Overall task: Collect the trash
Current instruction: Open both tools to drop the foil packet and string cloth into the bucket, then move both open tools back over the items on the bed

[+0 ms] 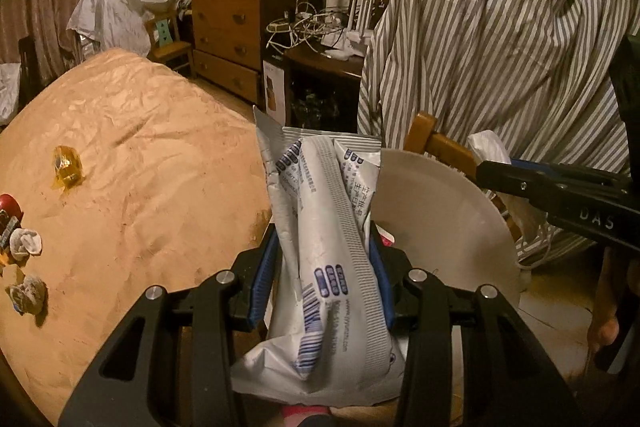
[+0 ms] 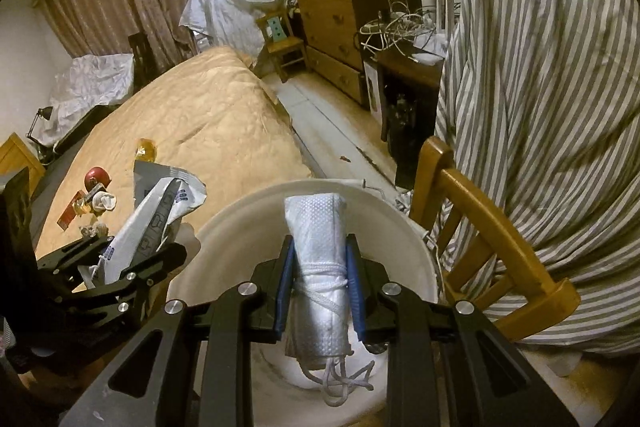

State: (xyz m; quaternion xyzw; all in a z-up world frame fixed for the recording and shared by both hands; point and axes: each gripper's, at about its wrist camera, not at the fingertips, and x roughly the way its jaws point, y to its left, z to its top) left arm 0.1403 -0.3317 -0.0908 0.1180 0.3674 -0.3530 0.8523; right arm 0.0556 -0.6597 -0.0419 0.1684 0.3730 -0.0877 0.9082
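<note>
Crumpled white wrapper (image 1: 328,267) — blue print

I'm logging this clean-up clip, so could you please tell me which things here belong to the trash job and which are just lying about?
Job:
- silver wrapper in the left tongs
- rolled white bag in the right tongs
- white bin
- amber wrapper and crumpled scraps on the bed

Lying about:
- wooden chair
- striped sheet
- dresser
- cables

Bucket (image 2: 400,211) between bed (image 2: 208,123) and chair (image 2: 492,219)
</note>
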